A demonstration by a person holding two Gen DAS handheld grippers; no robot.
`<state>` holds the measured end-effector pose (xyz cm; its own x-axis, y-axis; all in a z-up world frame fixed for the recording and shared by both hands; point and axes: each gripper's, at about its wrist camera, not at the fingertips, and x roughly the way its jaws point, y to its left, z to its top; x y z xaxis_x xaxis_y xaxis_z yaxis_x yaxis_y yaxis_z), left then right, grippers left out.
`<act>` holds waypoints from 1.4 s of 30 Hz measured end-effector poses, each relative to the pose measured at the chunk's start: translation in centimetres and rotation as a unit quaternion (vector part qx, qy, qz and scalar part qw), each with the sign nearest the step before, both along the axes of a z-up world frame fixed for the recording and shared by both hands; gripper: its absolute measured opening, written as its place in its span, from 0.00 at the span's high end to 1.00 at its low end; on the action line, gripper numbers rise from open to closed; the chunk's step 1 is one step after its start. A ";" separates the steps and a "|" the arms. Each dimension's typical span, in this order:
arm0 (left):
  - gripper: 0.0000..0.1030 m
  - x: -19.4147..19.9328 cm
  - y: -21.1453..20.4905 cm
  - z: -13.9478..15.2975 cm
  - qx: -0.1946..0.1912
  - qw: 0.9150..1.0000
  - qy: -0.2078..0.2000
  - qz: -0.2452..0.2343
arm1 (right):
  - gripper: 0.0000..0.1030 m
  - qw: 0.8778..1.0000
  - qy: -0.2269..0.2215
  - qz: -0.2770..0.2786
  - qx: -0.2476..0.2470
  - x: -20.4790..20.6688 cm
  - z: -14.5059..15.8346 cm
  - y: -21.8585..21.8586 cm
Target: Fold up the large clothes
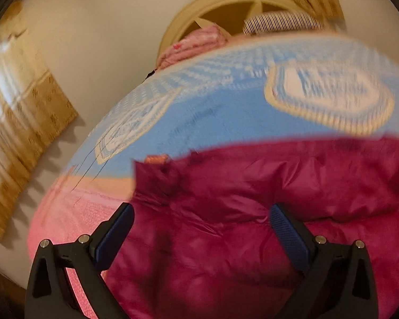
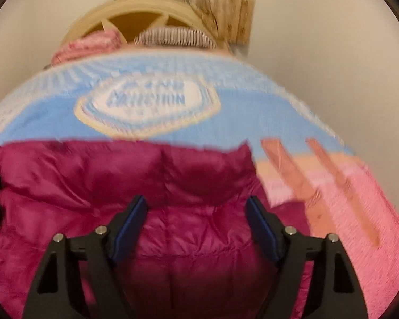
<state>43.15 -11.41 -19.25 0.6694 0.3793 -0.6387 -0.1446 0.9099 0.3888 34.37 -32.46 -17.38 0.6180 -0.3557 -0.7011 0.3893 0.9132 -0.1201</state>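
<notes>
Blue and pink terry, a big blanket with a pale oval emblem covers the bed and fills most of both views. On its near part lies a magenta puffy jacket, quilted and shiny, its far edge running across the blue band. Beyond the bed stands a cream headboard with cut-outs, a pink cloth bunched against it. Left claw hangs released over the jacket, blue pads wide apart, nothing between them. Right claw likewise stands released above the jacket, gripping nothing.
</notes>
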 end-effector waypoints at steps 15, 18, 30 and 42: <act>0.01 1.0 0.7 -2.6 -0.040 0.999 0.013 0.010 | 0.20 0.999 0.034 0.003 0.015 1.2 -1.7 -0.4; 0.01 1.0 0.7 -2.6 -0.040 0.999 0.013 0.010 | 0.20 0.999 0.040 0.003 0.013 1.5 -1.8 -0.4; 0.01 0.7 1.5 -1.5 -0.053 0.998 0.031 -0.008 | 0.19 0.999 0.048 0.004 0.021 1.5 -1.7 -0.6; 0.01 -10.3 15.3 2.3 -0.158 0.987 0.003 0.039 | 0.07 0.993 -0.048 0.108 0.030 -7.8 4.9 6.7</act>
